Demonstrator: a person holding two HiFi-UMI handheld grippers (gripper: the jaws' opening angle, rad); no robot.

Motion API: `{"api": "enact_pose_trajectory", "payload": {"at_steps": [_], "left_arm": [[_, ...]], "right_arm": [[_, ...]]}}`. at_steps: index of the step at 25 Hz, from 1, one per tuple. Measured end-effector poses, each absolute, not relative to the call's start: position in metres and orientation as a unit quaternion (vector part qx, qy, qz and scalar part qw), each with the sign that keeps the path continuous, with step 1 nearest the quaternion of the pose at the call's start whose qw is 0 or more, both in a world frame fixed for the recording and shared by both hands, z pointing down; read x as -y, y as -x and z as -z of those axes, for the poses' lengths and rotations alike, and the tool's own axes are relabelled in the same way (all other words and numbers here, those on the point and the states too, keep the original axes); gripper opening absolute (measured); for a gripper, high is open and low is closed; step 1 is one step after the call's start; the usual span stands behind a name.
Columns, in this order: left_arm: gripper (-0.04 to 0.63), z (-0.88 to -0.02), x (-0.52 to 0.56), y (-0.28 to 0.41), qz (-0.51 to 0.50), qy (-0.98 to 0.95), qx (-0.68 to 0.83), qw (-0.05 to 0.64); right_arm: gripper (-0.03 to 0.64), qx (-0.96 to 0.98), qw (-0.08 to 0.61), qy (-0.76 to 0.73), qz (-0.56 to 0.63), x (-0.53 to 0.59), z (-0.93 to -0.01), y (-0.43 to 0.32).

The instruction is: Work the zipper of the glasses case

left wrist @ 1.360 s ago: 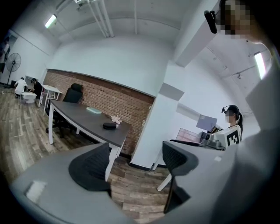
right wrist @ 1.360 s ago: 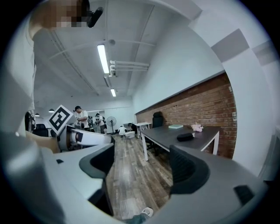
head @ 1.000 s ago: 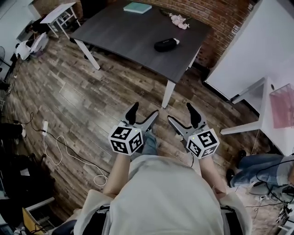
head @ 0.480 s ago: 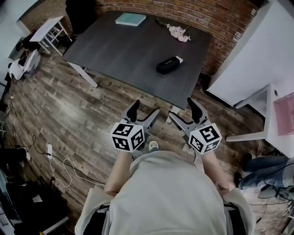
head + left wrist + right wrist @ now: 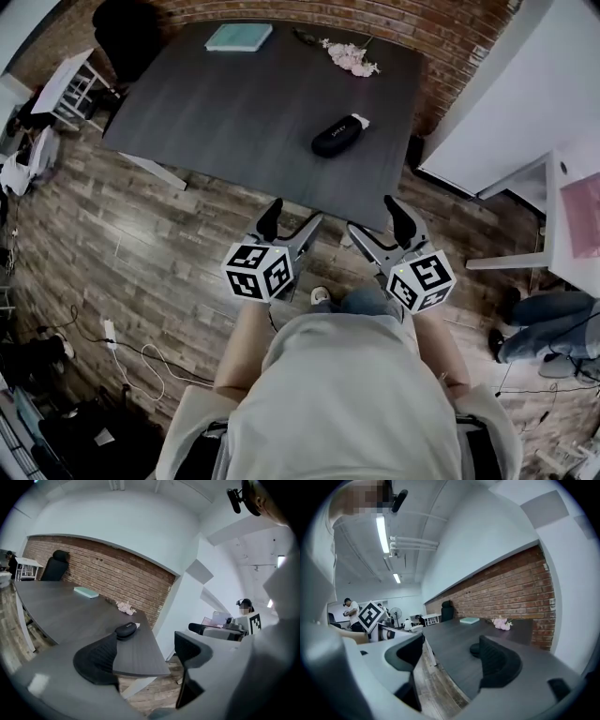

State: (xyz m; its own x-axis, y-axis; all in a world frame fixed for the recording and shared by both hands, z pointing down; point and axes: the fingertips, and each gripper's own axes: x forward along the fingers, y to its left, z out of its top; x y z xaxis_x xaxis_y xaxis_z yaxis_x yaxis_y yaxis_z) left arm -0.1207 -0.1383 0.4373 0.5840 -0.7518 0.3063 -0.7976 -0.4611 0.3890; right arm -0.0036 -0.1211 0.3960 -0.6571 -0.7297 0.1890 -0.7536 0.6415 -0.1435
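Closing on the table (image 5: 234,112) since half a second ago, the person now holds both claws at its near edge, where a strip of wood floor (image 5: 141,234) had lain between them and that edge. Nearest, the left gripper (image 5: 292,217) hangs before the table's near edge with its jaws wide apart and only air and tabletop between them. Just beside it the right gripper (image 5: 373,217) is spread as wide, likewise holding nothing, and both stand as they did in the earlier frame. Farther in, right of the table's middle and well apart from both claws, lies the glasses case (image 5: 337,136) — a dark, rounded oblong resting flat, in the same spot on the table as before. Its long axis runs slantwise, one end toward the table's near edge and a little left, the other toward the far right corner, where a small white piece shows. At the table's far edge lie pink flowers (image 5: 350,58) and a teal book (image 5: 239,37), with the brick wall (image 5: 441,33) beyond.
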Motion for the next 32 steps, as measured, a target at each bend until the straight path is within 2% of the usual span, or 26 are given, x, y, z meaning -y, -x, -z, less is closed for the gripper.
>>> {"api": "enact_pose_trajectory", "payload": {"at_steps": [4, 6, 22, 32], "left_arm": [[0.371, -0.45, 0.166, 0.108, -0.055, -0.857, 0.44, 0.264], [0.371, -0.456, 0.183, 0.102, -0.061, -0.859, 0.435, 0.263], [0.37, -0.537, 0.358, 0.066, -0.122, -0.841, 0.418, 0.321], [0.371, -0.594, 0.412, 0.04, -0.224, -0.843, 0.356, 0.336]], "right_arm": [[0.368, 0.894, 0.064, -0.429, -0.115, 0.136, -0.407, -0.012], [0.304, 0.891, 0.062, -0.434, -0.119, 0.146, -0.411, -0.02], [0.282, 0.905, 0.095, -0.391, -0.138, 0.264, -0.455, -0.053], [0.278, 0.91, 0.104, -0.367, -0.161, 0.3, -0.48, -0.052]]}}
